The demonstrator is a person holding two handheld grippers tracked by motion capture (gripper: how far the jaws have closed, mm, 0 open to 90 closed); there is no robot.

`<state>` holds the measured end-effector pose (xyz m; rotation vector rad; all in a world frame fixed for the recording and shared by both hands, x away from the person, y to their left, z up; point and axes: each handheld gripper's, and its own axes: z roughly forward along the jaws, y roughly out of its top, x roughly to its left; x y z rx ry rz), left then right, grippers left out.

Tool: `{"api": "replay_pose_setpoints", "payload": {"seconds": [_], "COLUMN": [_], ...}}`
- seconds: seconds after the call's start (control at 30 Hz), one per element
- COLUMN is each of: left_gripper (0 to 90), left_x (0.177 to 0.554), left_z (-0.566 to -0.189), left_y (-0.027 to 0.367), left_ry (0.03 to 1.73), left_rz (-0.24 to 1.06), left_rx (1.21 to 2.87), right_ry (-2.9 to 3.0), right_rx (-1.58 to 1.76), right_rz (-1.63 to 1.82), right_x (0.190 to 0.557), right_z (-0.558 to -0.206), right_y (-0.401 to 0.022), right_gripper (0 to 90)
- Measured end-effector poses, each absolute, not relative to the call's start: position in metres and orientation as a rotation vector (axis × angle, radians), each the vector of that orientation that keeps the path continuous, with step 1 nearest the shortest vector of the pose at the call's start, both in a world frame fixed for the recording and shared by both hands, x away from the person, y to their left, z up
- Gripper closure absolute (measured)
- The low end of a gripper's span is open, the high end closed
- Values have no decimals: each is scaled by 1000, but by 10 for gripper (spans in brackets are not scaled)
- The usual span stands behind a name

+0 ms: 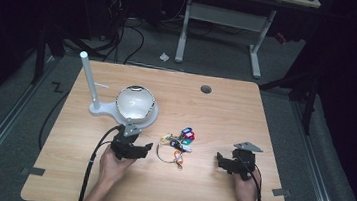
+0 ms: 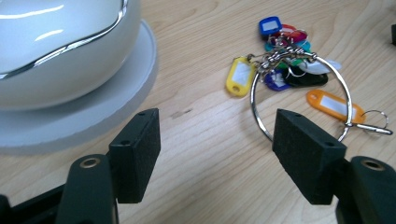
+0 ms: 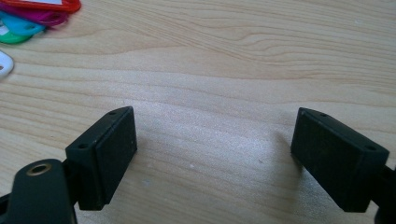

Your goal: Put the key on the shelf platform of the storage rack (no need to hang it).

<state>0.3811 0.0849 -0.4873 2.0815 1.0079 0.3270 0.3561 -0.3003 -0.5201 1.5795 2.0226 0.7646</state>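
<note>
Bare table [image 1: 207,194] all round the keys [image 1: 178,143]; left gripper [image 1: 147,148] and right gripper [image 1: 219,159] flank them, gaping, empty.

I hold my left hand-held gripper [image 1: 147,148] low, its jaws wide apart with nothing between the pads. My right hand-held gripper [image 1: 220,159] sits low too, jaws spread and empty, both forearms reaching forward.

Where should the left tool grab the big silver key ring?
Probably on the bare near arc of the key ring, the stretch with no tags. The yellow tag and the other tags crowd the far side, and the orange tag lies across the right. The ring lies flat on the table, so the open left tool should come down from above, one pad inside the loop.
</note>
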Motion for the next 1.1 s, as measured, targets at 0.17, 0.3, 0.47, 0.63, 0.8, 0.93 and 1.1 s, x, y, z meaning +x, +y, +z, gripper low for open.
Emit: {"api": "replay_pose_setpoints", "payload": {"seconds": [0.17,0.3,0.47,0.63,0.8,0.93,1.1], "left_gripper": [367,393,397,401,401,401,411], "left_x": [386,391,393,396,402,408,412], "left_z": [-484,-486,-488,-488,-494,-499,-505], "left_y": [70,61,48,41,32,25,21], "left_ry": [970,950,923,908,910,914,924], "left_rz": [319,305,280,270,275,263,239], "left_rx": [2103,2121,2152,2166,2194,2202,2202], "right_ry": [2023,2022,2022,2023,2022,2022,2022], "right_rx": [1579,1580,1580,1579,1580,1580,1581], "right_rz": [765,765,765,765,765,765,765], "right_x": [356,356,356,356,356,356,356], "right_z": [-520,-520,-520,-520,-520,-520,-520], "right_y": [-300,-300,-300,-300,-300,-300,-300], "right_gripper": [144,143,144,144,144,144,144]}}
